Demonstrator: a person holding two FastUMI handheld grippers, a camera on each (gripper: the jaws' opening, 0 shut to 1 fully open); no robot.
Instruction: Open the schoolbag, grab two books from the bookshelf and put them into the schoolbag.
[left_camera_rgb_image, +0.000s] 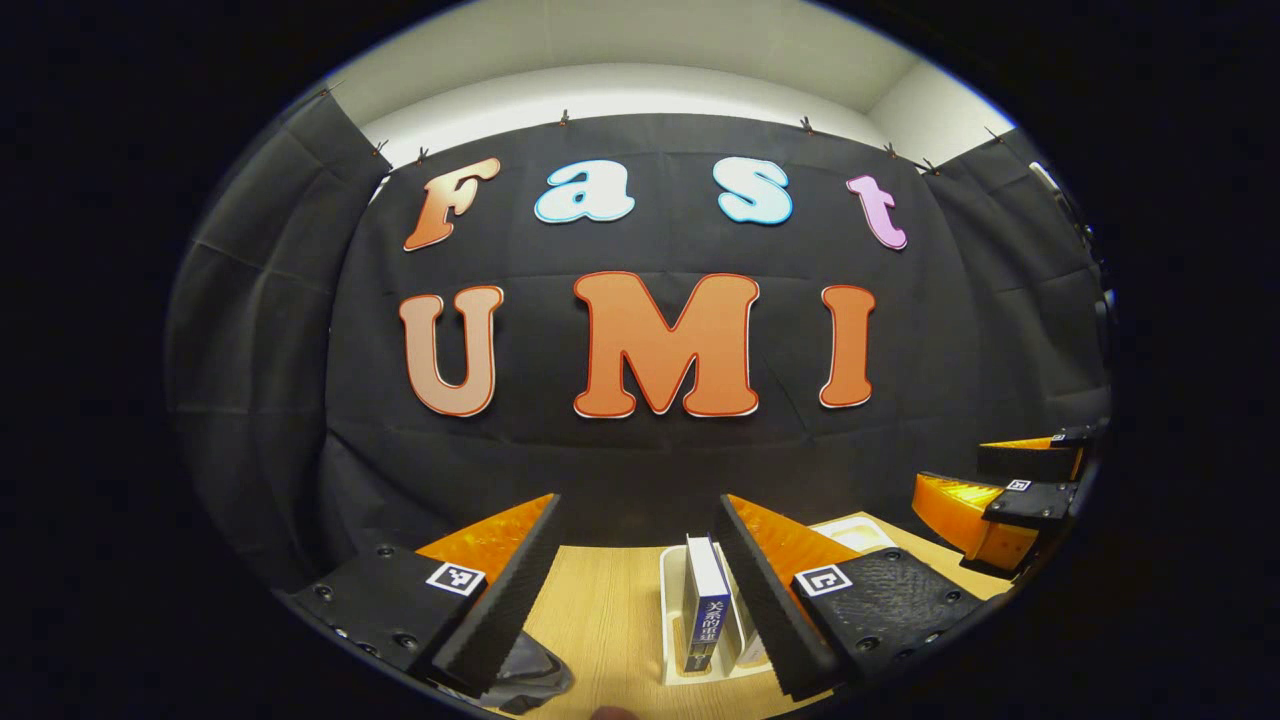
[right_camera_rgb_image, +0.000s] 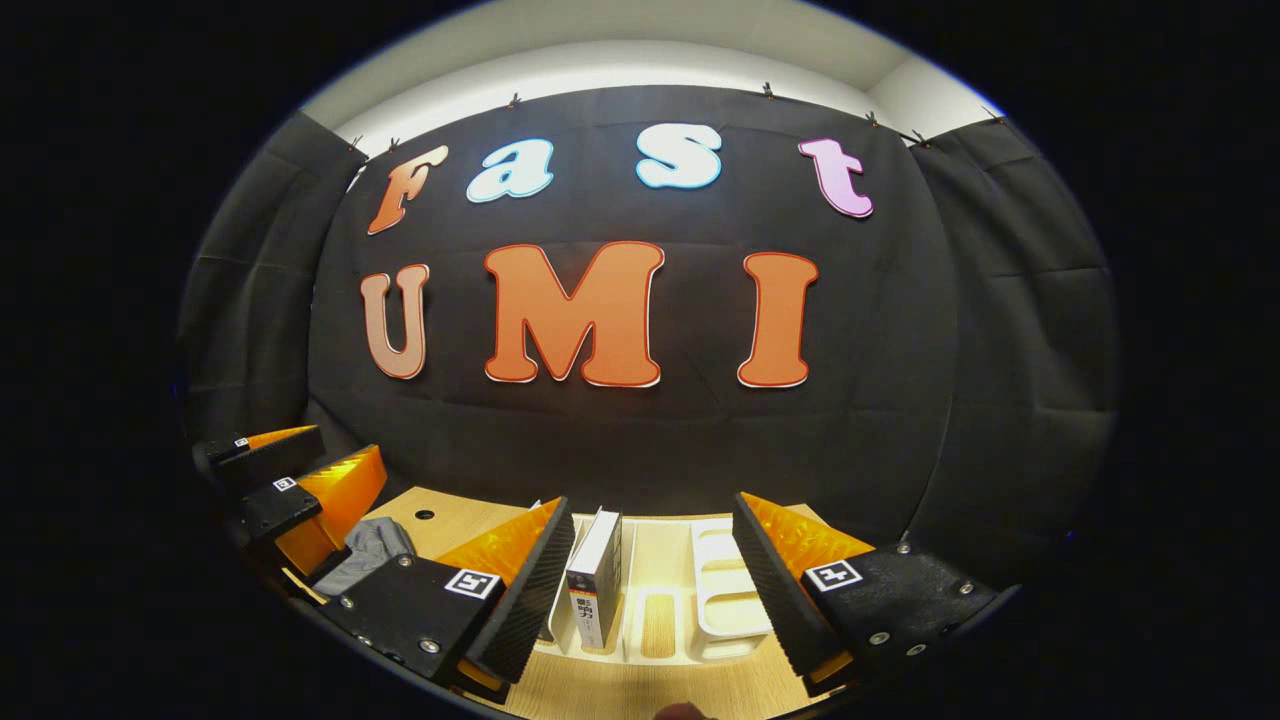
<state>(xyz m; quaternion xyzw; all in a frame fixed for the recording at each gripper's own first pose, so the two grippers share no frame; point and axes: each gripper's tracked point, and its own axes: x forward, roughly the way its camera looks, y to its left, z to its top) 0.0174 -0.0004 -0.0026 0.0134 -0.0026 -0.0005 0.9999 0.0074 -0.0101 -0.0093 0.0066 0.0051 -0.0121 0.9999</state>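
Two books stand upright in the white bookshelf (right_camera_rgb_image: 700, 590) on the wooden desk (left_camera_rgb_image: 600, 610): a blue-spined book (left_camera_rgb_image: 708, 600) seen in the left gripper view, a white-and-black book (right_camera_rgb_image: 595, 580) seen in the right gripper view. A grey, soft fabric mass, probably the schoolbag (right_camera_rgb_image: 368, 550), lies on the desk left of the rack. Left hand-held gripper (left_camera_rgb_image: 640, 590) is spread, holding nothing; right hand-held gripper (right_camera_rgb_image: 650, 590) likewise spread and empty. Both hover above the desk. Judgement: the opening step appears pending; approach the bag low, pinching zipper or flap squarely. Rack is rigid slotted plastic; gripper pads ribbed.
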